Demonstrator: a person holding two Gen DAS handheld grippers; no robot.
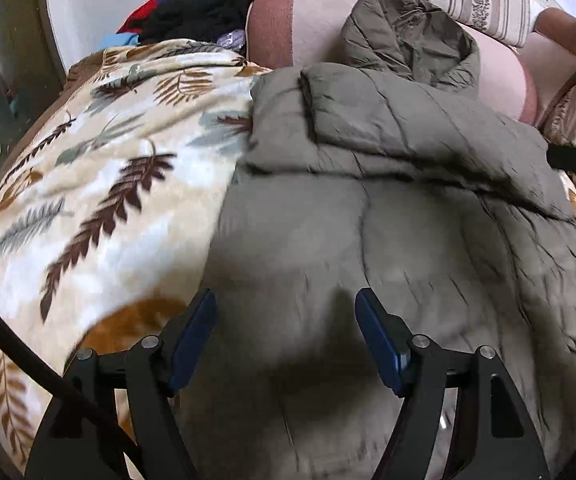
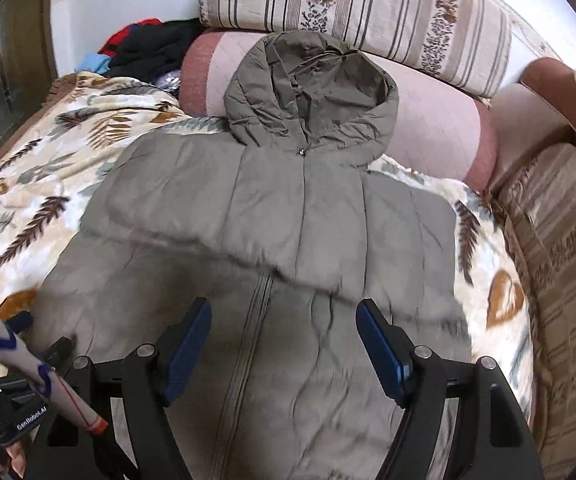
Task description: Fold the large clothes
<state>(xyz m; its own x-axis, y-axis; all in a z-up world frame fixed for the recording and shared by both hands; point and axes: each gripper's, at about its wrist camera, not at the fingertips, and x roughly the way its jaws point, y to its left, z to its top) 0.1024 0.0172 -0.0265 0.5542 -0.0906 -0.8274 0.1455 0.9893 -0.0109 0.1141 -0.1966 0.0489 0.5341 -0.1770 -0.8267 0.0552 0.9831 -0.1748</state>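
Right wrist: puffy quilted jacket (image 2: 272, 216) (hooded)

Count: one olive hooded jacket (image 2: 272, 208); one leaf-print blanket (image 2: 28, 200); one pink bolster (image 2: 427, 128); two striped cushions (image 2: 367, 8) (image 2: 559, 240); two grippers (image 1: 284, 344) (image 2: 284, 352); one clothes pile (image 2: 144, 48).

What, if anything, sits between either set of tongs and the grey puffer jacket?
Nothing visible. The left tongs and right tongs both stand open directly over the jacket, which lies spread on the leaf-print blanket with both sleeves folded across its chest.
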